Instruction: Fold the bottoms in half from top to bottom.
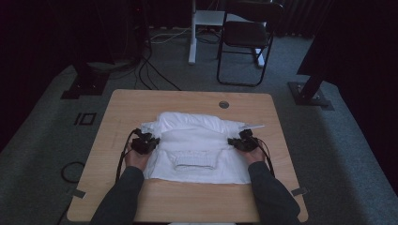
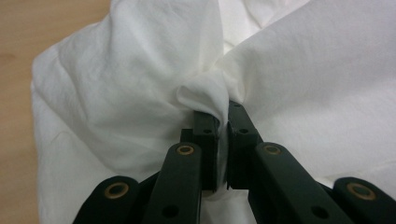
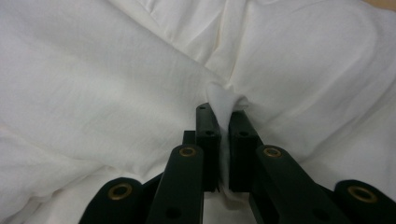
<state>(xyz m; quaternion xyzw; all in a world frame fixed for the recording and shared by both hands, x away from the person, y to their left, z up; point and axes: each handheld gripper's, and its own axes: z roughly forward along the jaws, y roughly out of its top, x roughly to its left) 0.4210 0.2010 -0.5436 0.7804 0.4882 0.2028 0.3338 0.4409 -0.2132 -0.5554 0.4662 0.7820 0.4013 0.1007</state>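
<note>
The white garment lies spread between the two grippers on the wooden surface, its ribbed collar just inward of both and toward the person, with a fold of cloth heaped on the far side. The left gripper is clamped on a pinch of fabric at the garment's left edge, and the left gripper view shows the cloth bunched up between the closed jaws, bare wood off to one side. The right gripper is likewise clamped on a tuck of cloth at the right edge, white fabric spreading all round its jaws. It looks a light, limp thing, likely to sag and crease wherever it hangs free, and thin enough to slip from a shallow bite, so holds well in from the hem, level with one another on either side, should keep the fold even. Beyond the surface stand a dark chair and trailing floor cables
</note>
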